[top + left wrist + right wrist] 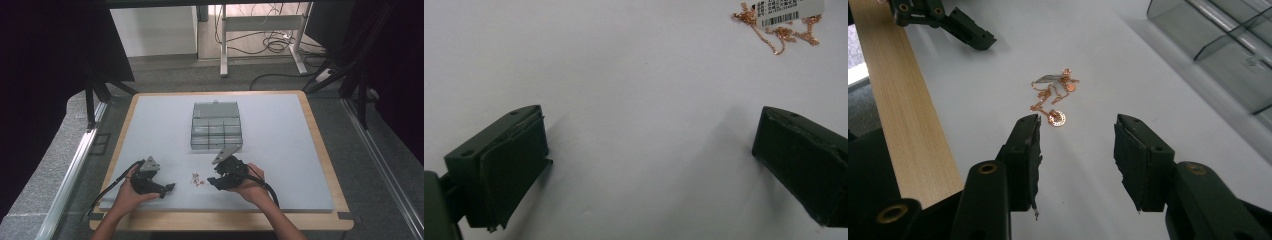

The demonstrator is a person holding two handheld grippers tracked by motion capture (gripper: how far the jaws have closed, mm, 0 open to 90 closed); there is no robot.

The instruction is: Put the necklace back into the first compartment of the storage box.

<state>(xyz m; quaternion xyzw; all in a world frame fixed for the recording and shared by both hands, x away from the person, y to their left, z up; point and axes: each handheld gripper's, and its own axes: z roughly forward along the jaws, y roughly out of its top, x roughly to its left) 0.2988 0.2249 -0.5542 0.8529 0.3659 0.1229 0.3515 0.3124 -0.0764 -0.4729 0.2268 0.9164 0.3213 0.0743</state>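
A thin gold chain [196, 179] with a little tag lies on the bench [280, 150], near the clear box [216, 126]. The left hand-held gripper [170, 187] and right hand-held gripper [212, 181] sit on either side of the chain, both released and empty.

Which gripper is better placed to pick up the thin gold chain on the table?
Probably the right gripper: the chain lies just ahead of its open jaws. From the left gripper it sits off to one side.
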